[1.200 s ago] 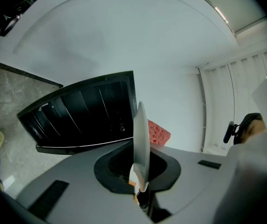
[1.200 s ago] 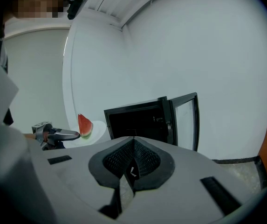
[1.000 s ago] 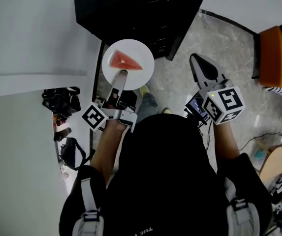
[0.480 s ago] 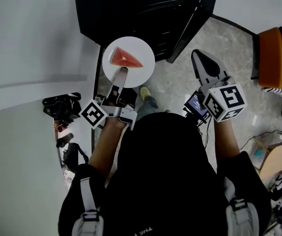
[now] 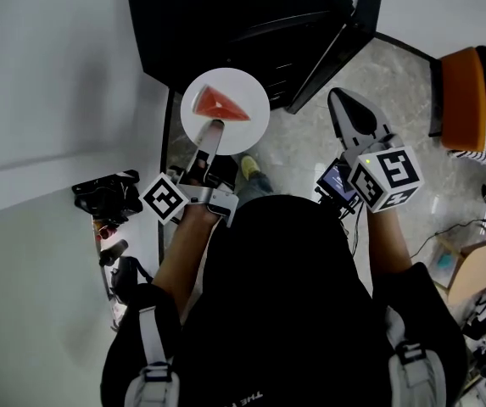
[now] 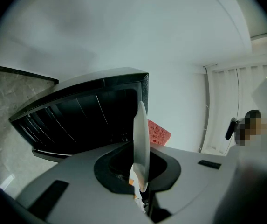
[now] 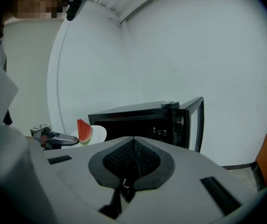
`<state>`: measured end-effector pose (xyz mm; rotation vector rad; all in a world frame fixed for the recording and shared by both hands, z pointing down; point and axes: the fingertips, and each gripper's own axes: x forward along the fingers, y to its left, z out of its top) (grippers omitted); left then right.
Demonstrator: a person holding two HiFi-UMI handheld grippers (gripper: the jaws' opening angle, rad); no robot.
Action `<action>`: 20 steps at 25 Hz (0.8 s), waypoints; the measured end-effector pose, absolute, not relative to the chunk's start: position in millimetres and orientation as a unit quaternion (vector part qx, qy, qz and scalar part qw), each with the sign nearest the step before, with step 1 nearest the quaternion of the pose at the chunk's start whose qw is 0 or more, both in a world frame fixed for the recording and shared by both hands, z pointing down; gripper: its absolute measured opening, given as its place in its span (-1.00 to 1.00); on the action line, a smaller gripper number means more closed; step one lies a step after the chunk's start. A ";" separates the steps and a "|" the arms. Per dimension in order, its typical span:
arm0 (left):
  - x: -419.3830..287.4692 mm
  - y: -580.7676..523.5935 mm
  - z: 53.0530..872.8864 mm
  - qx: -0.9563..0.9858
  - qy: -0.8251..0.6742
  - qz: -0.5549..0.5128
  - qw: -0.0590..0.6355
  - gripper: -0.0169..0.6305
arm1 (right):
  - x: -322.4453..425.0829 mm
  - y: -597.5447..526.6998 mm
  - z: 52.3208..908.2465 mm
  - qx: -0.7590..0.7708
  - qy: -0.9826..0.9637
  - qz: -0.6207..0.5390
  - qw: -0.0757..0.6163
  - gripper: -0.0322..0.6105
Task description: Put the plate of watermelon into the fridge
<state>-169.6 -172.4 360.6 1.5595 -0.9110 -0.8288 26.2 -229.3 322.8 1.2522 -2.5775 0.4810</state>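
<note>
A white plate (image 5: 248, 98) carries a red watermelon wedge (image 5: 219, 104) in front of the black fridge (image 5: 226, 24), whose door (image 5: 344, 45) stands open to the right. My left gripper (image 5: 214, 126) is shut on the plate's near rim and holds it level. In the left gripper view the plate (image 6: 140, 139) shows edge-on between the jaws, with the watermelon (image 6: 159, 133) behind it and the fridge's dark opening (image 6: 82, 120) ahead. My right gripper (image 5: 345, 105) is shut and empty, to the right of the plate. From it I see the fridge (image 7: 138, 120), the door (image 7: 196, 122) and the watermelon (image 7: 84, 130).
An orange seat (image 5: 472, 91) stands at the far right on the stone floor. A black bag (image 5: 105, 192) and small items lie at the left by the white wall. A cardboard box (image 5: 467, 270) and cables sit at the right.
Both grippers and the plate have moved forward, closer to the open fridge, which now fills more of the view. The grip on the plate is unchanged.
</note>
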 end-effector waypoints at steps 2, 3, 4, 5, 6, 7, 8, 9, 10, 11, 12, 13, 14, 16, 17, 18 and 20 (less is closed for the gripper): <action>-168.7 -170.4 358.7 0.657 -0.381 -0.352 0.548 -0.90 | 25.8 -226.4 320.5 0.428 -0.881 0.163 0.119 -0.87; -168.5 -169.7 358.6 0.656 -0.381 -0.352 0.548 -0.90 | 25.4 -225.7 320.0 0.428 -0.881 0.163 0.120 -0.87; -169.1 -170.2 359.1 0.657 -0.381 -0.351 0.548 -0.90 | 24.5 -226.5 320.2 0.428 -0.881 0.163 0.120 -0.87; -170.1 -171.8 360.1 0.658 -0.380 -0.350 0.548 -0.90 | 23.1 -228.0 321.0 0.428 -0.881 0.163 0.121 -0.87; -171.0 -173.2 361.1 0.658 -0.380 -0.350 0.548 -0.90 | 21.7 -229.4 321.9 0.428 -0.881 0.162 0.121 -0.87; -171.5 -174.1 361.9 0.657 -0.379 -0.351 0.549 -0.90 | 20.7 -230.4 322.7 0.428 -0.880 0.162 0.122 -0.87; -171.8 -174.5 362.6 0.657 -0.378 -0.351 0.550 -0.90 | 20.1 -231.2 323.3 0.429 -0.880 0.162 0.123 -0.87; -171.8 -174.6 363.1 0.657 -0.376 -0.351 0.550 -0.90 | 19.9 -232.0 323.7 0.431 -0.879 0.162 0.123 -0.87; -171.6 -174.8 363.5 0.657 -0.375 -0.351 0.551 -0.90 | 19.9 -232.8 323.9 0.433 -0.878 0.162 0.122 -0.87; -171.4 -175.0 363.9 0.657 -0.374 -0.350 0.553 -0.90 | 20.0 -233.2 323.8 0.435 -0.877 0.163 0.123 -0.87; -171.3 -175.1 364.0 0.657 -0.374 -0.349 0.554 -0.90 | 19.8 -233.1 323.2 0.436 -0.877 0.162 0.123 -0.87; -171.5 -175.2 364.0 0.657 -0.374 -0.347 0.555 -0.90 | 19.4 -232.7 322.3 0.437 -0.876 0.161 0.124 -0.87; -171.8 -175.4 363.8 0.658 -0.374 -0.346 0.555 -0.90 | 19.0 -232.4 321.4 0.437 -0.876 0.160 0.125 -0.87; -171.9 -176.2 362.7 0.659 -0.372 -0.345 0.555 -0.90 | 18.4 -231.9 319.8 0.439 -0.875 0.159 0.126 -0.87; -171.4 -176.7 362.0 0.660 -0.370 -0.345 0.555 -0.90 | 17.8 -232.0 319.0 0.441 -0.875 0.158 0.125 -0.87; -170.8 -177.2 361.5 0.661 -0.368 -0.344 0.556 -0.90 | 16.8 -232.4 318.2 0.442 -0.874 0.157 0.125 -0.87; -169.9 -177.6 361.3 0.663 -0.364 -0.341 0.559 -0.90 | 13.5 -233.4 317.3 0.445 -0.873 0.157 0.124 -0.87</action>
